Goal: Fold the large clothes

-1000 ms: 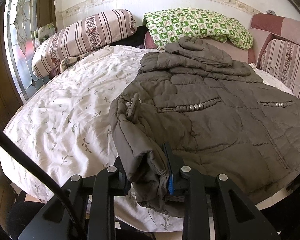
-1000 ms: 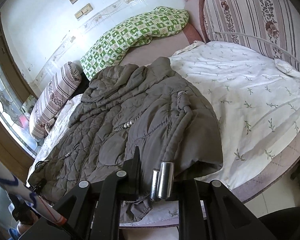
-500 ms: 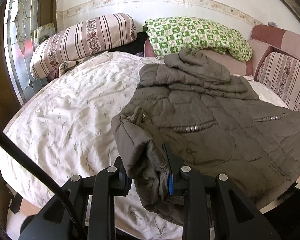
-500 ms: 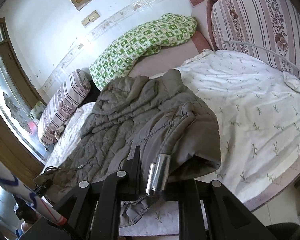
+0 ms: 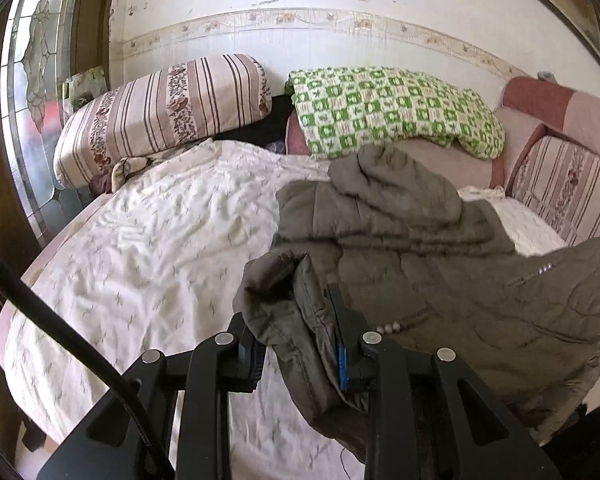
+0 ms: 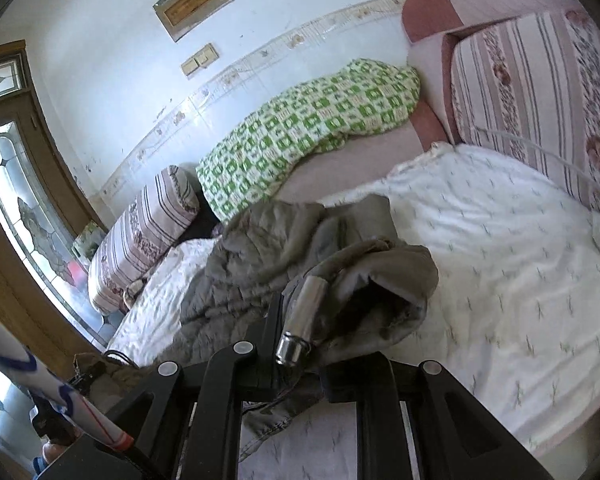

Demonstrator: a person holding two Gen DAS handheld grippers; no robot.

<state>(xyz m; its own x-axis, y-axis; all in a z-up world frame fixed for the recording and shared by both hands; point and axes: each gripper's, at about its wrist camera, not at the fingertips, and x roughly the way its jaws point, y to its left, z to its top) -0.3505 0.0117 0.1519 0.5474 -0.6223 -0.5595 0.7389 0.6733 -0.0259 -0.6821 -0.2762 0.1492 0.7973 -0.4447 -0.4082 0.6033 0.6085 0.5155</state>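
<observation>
Bed (image 5: 148,248) with a white leaf-print sheet fills both views. Striped bolster (image 5: 160,116) and green checked quilt (image 5: 384,108) sit at its far side by the wall; a striped cushion (image 6: 540,92) stands at the right edge.

Task thing: big olive quilted jacket (image 5: 440,280), spread across the bed, hood end toward the quilt. Near hem is lifted off the sheet at both corners, the rest sagging back onto the bed.

Handling, as a guess: padded, bulky, soft, no stiffness, so it droops and bunches between the two holds. Moderately heavy for cloth; the shell looks smooth and may slip. Best hold is a thick bunch at hem corners or seams, not a single layer.

Left tool (image 5: 296,344): pinching a fat wad of the hem corner, fabric spilling over and below the jaws. Right tool (image 6: 300,344): clamped on the other hem corner, a metal cord end (image 6: 300,316) lying on top of the bunch.

Step looks like carrying the hem up and over toward the hood for a fold.

Containers: none in view, nothing to report inside any.
</observation>
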